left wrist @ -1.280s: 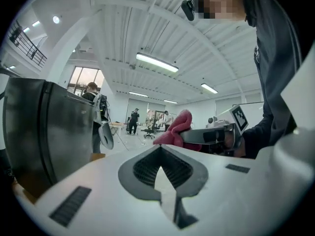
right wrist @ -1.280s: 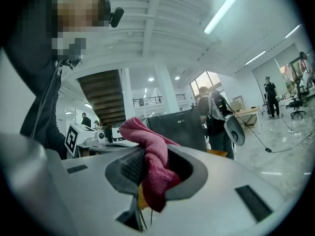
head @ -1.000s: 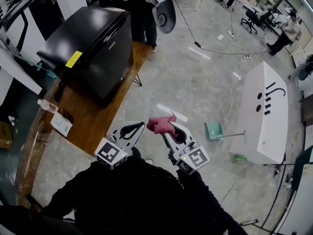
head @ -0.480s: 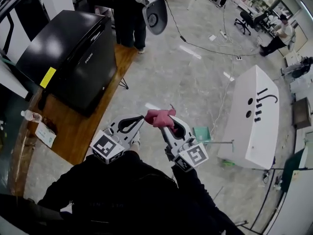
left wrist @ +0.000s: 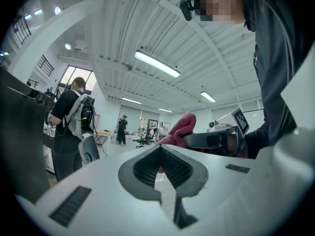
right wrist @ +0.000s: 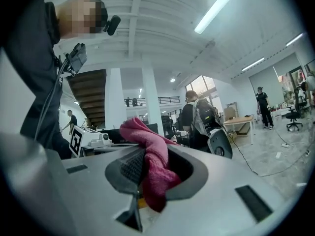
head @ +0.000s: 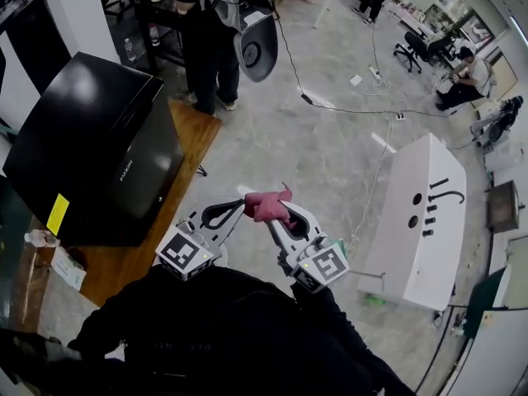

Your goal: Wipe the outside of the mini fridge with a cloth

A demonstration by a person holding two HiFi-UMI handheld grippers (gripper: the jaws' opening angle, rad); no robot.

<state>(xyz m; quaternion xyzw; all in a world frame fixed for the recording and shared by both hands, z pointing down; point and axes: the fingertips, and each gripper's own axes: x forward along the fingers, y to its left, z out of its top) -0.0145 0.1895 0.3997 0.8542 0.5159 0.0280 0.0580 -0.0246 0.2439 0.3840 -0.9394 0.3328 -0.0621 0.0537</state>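
Observation:
The black mini fridge (head: 91,147) stands on a wooden table (head: 124,262) at the left of the head view, with a yellow sticker (head: 58,214) on its near top corner. A pink cloth (head: 266,205) is bunched up in my right gripper (head: 272,213), which is shut on it in front of my chest. In the right gripper view the cloth (right wrist: 147,154) spills out over the right gripper (right wrist: 146,168). My left gripper (head: 238,205) is shut with nothing in it, just left of the cloth. Both grippers are over the floor, well to the right of the fridge.
A person with a backpack (head: 210,40) stands at the table's far end beside a round grey chair back (head: 256,48). A water bottle (head: 37,239) and a paper packet (head: 68,268) lie by the fridge. A long white box (head: 421,221) and floor cables (head: 363,110) lie to the right.
The fridge and table have slid down and left in the head view as my viewpoint moved forward. Both grippers keep their places before me, the cloth still held in the right one.

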